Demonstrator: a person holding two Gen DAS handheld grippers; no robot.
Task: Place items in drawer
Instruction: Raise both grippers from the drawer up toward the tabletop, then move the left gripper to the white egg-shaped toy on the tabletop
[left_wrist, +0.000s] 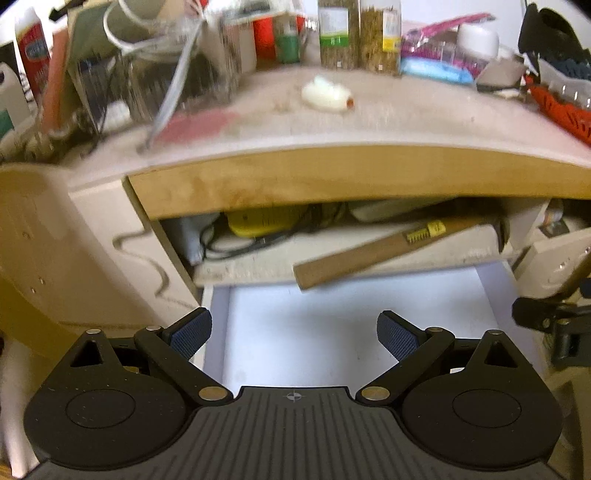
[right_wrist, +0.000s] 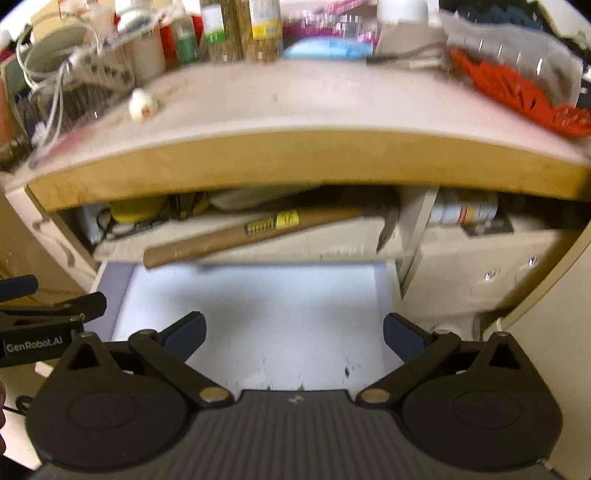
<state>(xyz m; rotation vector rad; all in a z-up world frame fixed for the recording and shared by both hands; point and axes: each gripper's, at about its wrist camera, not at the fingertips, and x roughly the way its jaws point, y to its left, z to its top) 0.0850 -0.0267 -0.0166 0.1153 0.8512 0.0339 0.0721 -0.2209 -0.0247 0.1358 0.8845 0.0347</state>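
Observation:
A white drawer (left_wrist: 332, 325) stands pulled out below the desk; it also shows in the right wrist view (right_wrist: 258, 306), and its floor looks bare. My left gripper (left_wrist: 294, 332) is open and empty above the drawer's front. My right gripper (right_wrist: 294, 334) is open and empty above the drawer too. A small white object with a red end (left_wrist: 327, 96) lies on the desktop; it shows in the right wrist view (right_wrist: 142, 104) at the left. A wooden-handled hammer (left_wrist: 388, 251) lies on the shelf above the drawer, its handle sticking out; the right wrist view (right_wrist: 251, 230) shows it as well.
The desktop's back edge is crowded with jars (left_wrist: 356, 35), cables (left_wrist: 122, 37), a red mesh item (left_wrist: 561, 114) and boxes. A yellow device (left_wrist: 258, 221) and black cords lie on the shelf. The right gripper's body (left_wrist: 554, 317) shows at the right edge, the left one (right_wrist: 40, 325) at the left edge.

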